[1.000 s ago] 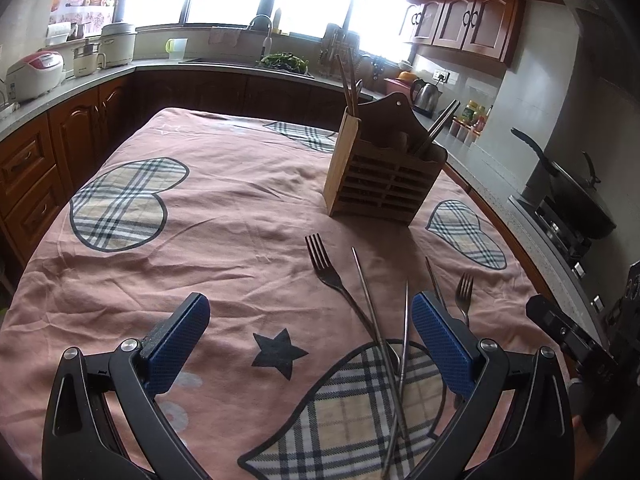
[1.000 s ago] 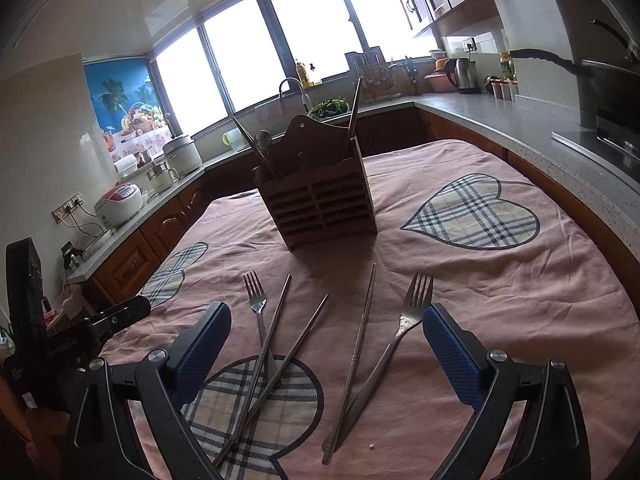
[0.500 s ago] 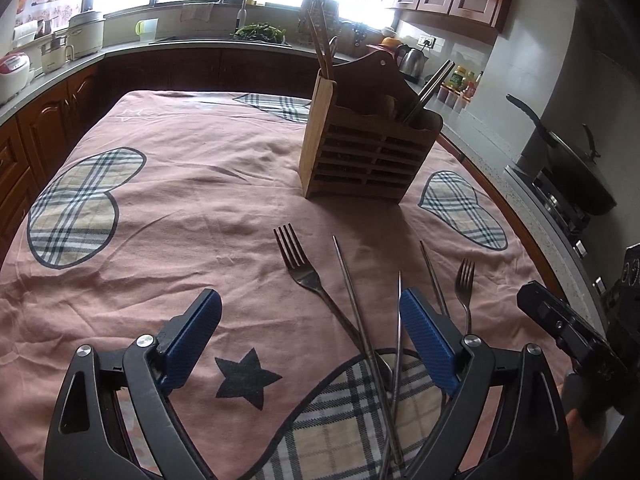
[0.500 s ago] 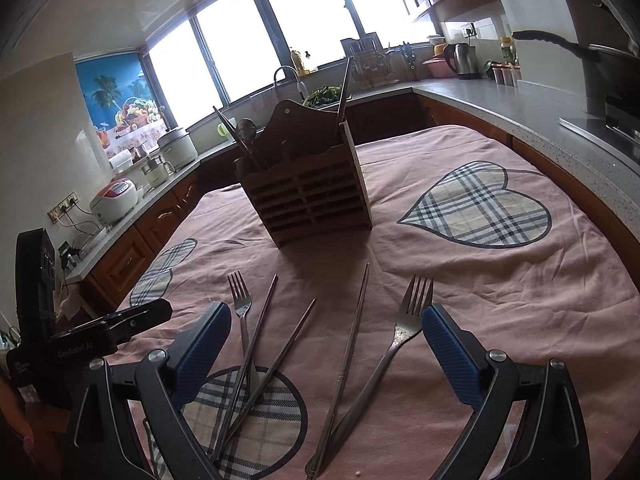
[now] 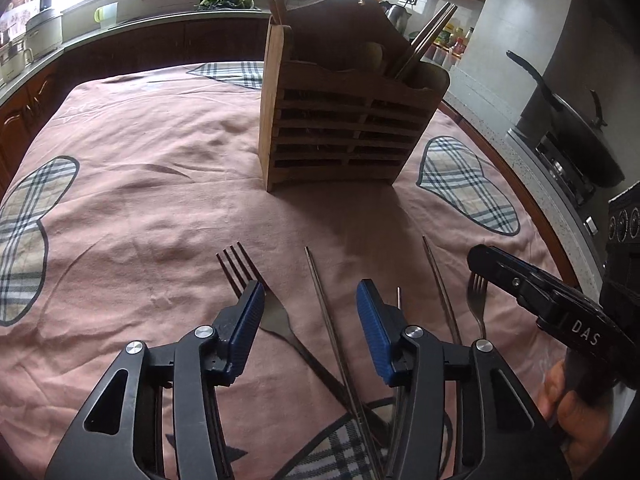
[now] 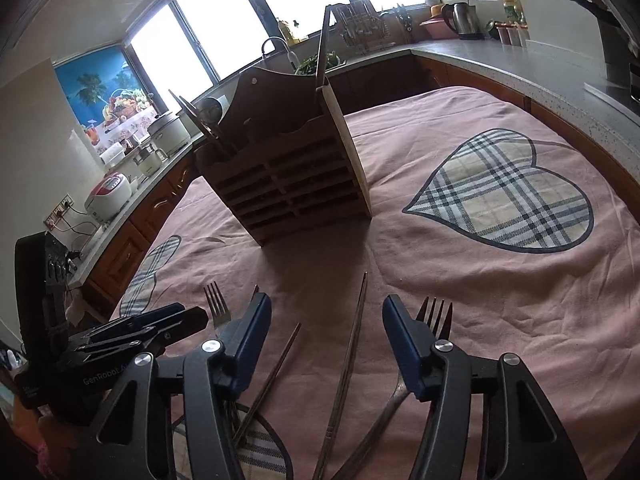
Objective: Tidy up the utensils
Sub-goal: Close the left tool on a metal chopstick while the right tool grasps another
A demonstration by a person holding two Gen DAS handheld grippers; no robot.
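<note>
A wooden slatted utensil holder (image 5: 344,120) stands on the pink tablecloth and also shows in the right wrist view (image 6: 288,176); it holds chopsticks and spoons. Two forks and several metal chopsticks lie in front of it. My left gripper (image 5: 310,320) is open and low, its jaws on either side of the left fork's neck (image 5: 276,320) and a chopstick (image 5: 324,308). My right gripper (image 6: 326,340) is open and low over a chopstick (image 6: 352,344), with the right fork (image 6: 434,318) just behind its right finger. The right gripper also shows in the left wrist view (image 5: 536,292).
The table's pink cloth (image 5: 140,184) has plaid hearts. Kitchen counters ring the table, with rice cookers (image 6: 108,200) at the left, a kettle (image 6: 460,20) at the back and a wok on the stove (image 5: 576,136) at the right.
Both grippers have moved forward and down toward the utensils and their jaws have narrowed. The holder looms larger in both views.
</note>
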